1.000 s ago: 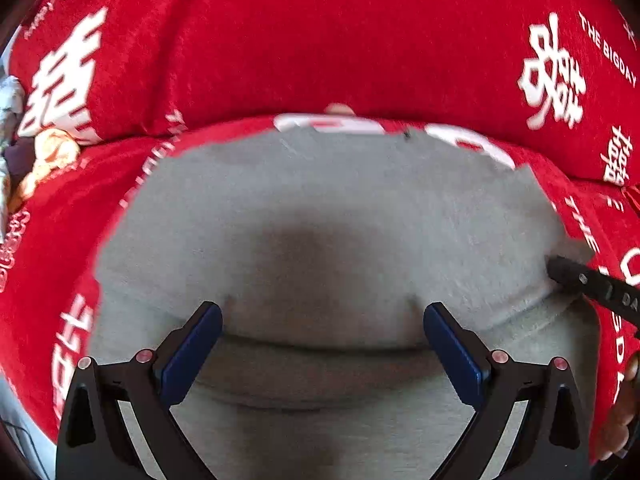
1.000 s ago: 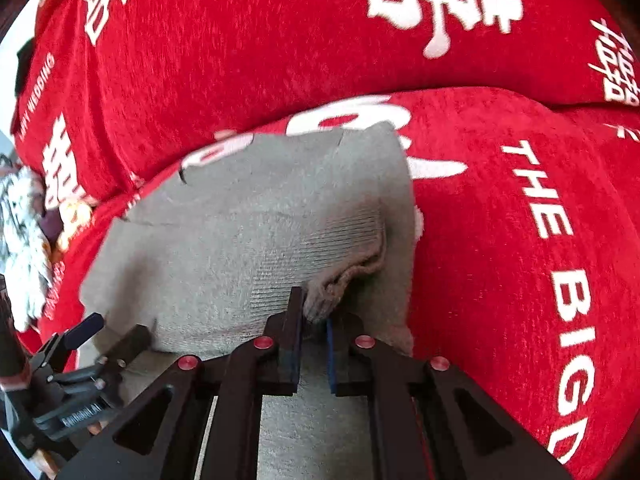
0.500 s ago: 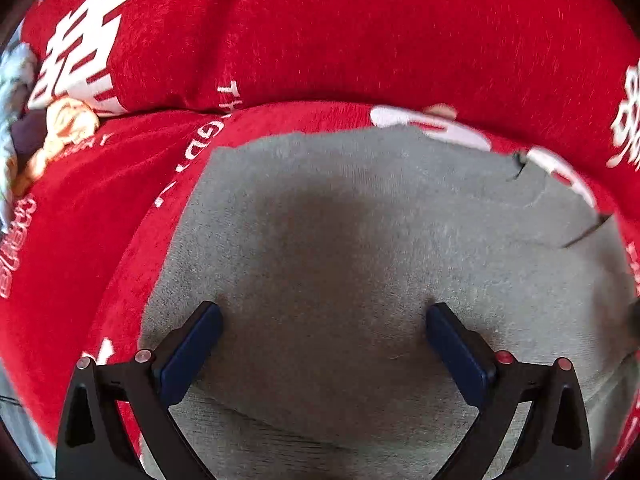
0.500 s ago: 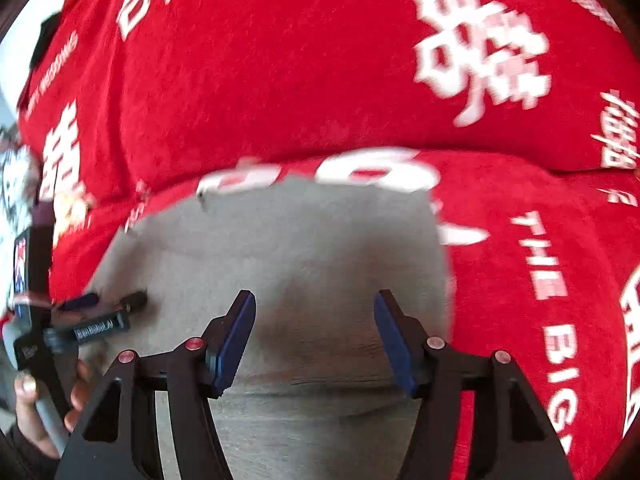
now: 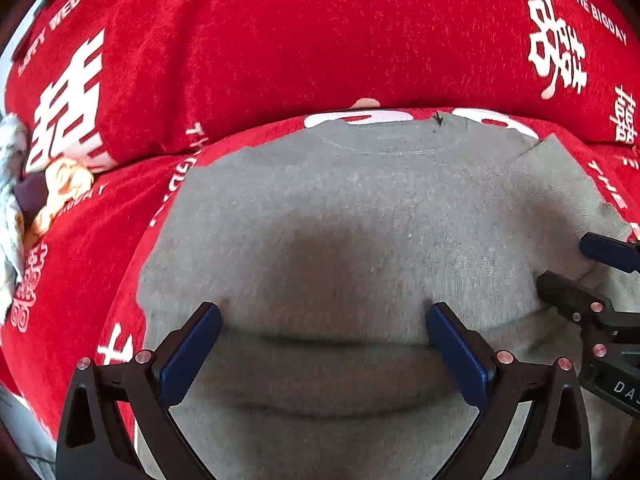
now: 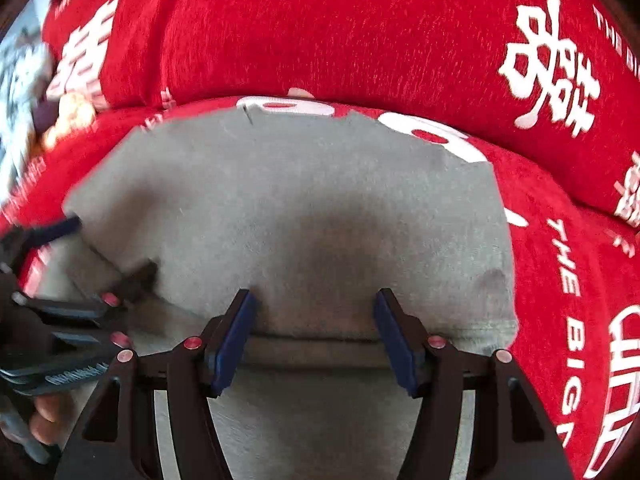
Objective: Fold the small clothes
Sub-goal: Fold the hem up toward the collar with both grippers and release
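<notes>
A small grey knit garment point(image 5: 360, 216) lies flat on a red cushion, its neckline at the far edge and a fold line running across it near me. It also fills the right wrist view point(image 6: 304, 216). My left gripper point(image 5: 324, 340) is open and empty, its blue pads just above the fold line. My right gripper point(image 6: 314, 332) is open and empty over the same fold, nearer the garment's right edge. The right gripper shows at the right edge of the left wrist view point(image 5: 592, 272). The left gripper shows blurred at the left of the right wrist view point(image 6: 92, 256).
The red seat cushion point(image 5: 80, 280) and red back cushion point(image 5: 320, 32) carry white lettering. A bundle of pale and orange cloth point(image 5: 44, 196) lies at the far left on the seat. The cushion's right part point(image 6: 568, 280) is bare.
My right gripper let go of the grey cuff it was pinching and opened. Both grippers then shifted over the garment and now hover at the fold line.
</notes>
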